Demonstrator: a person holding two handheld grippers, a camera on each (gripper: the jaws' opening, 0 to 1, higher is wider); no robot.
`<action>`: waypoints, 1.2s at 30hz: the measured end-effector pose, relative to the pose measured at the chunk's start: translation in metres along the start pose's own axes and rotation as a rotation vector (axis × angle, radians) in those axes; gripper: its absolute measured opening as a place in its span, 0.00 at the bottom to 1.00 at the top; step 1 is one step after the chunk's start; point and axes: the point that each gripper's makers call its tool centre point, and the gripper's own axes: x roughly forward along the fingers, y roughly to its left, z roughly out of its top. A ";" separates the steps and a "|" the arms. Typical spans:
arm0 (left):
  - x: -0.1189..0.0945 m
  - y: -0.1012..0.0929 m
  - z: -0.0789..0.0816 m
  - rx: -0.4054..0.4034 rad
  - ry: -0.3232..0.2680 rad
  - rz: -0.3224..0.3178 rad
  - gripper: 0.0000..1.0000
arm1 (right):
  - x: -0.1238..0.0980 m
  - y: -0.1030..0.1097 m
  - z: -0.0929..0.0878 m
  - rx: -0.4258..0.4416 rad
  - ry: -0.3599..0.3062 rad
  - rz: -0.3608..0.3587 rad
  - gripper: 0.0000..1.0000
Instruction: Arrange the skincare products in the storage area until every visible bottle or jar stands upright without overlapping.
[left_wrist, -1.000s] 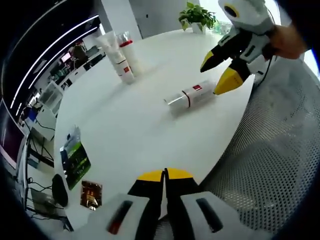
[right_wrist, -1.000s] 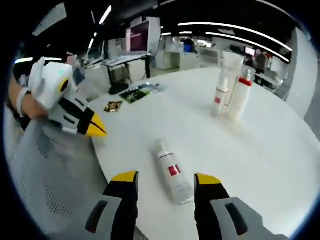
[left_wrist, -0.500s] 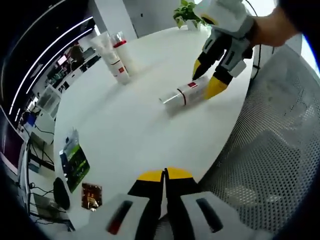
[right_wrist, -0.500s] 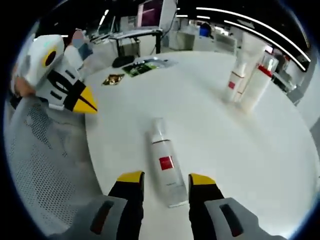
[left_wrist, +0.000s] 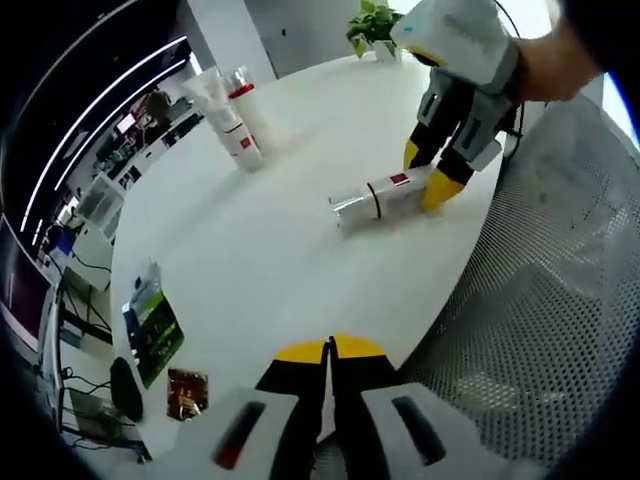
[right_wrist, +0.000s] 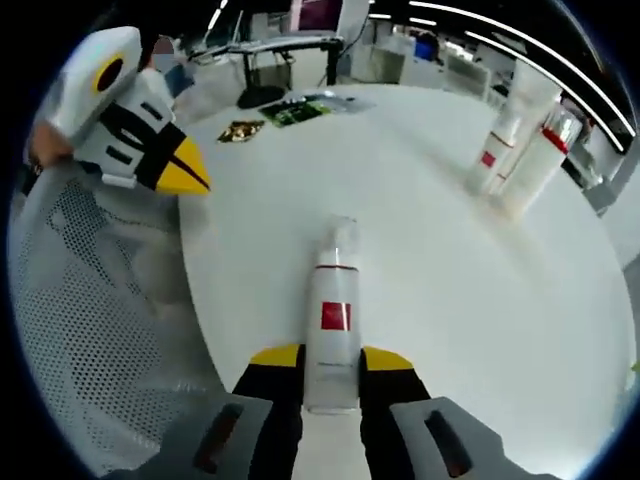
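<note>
Now the right tongs (right_wrist: 330, 360) have closed around the lying bottle (right_wrist: 332, 320).

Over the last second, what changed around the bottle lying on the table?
The right gripper came down over the lying bottle and closed its jaws around the bottle's base. The bottle still lies on the table. The left gripper stayed shut, and the two standing bottles stayed put.

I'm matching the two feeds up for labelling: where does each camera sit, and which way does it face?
Left gripper view: rides the left gripper, jaws together, looking across the white table at the right gripper; a hand holds that one.
Right gripper view: rides the right gripper, looking along the lying bottle between its jaws.
Shared: bottle, table, two upright products.
</note>
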 end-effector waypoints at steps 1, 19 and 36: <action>0.000 0.000 0.000 -0.002 -0.002 -0.001 0.01 | -0.002 0.002 0.001 0.007 -0.004 0.004 0.15; -0.018 -0.006 0.033 -0.259 -0.148 -0.113 0.18 | -0.052 0.030 0.039 0.166 -0.316 -0.037 0.15; -0.076 -0.017 0.127 -1.110 -0.477 -0.533 0.43 | -0.104 0.027 0.097 0.183 -0.598 -0.164 0.15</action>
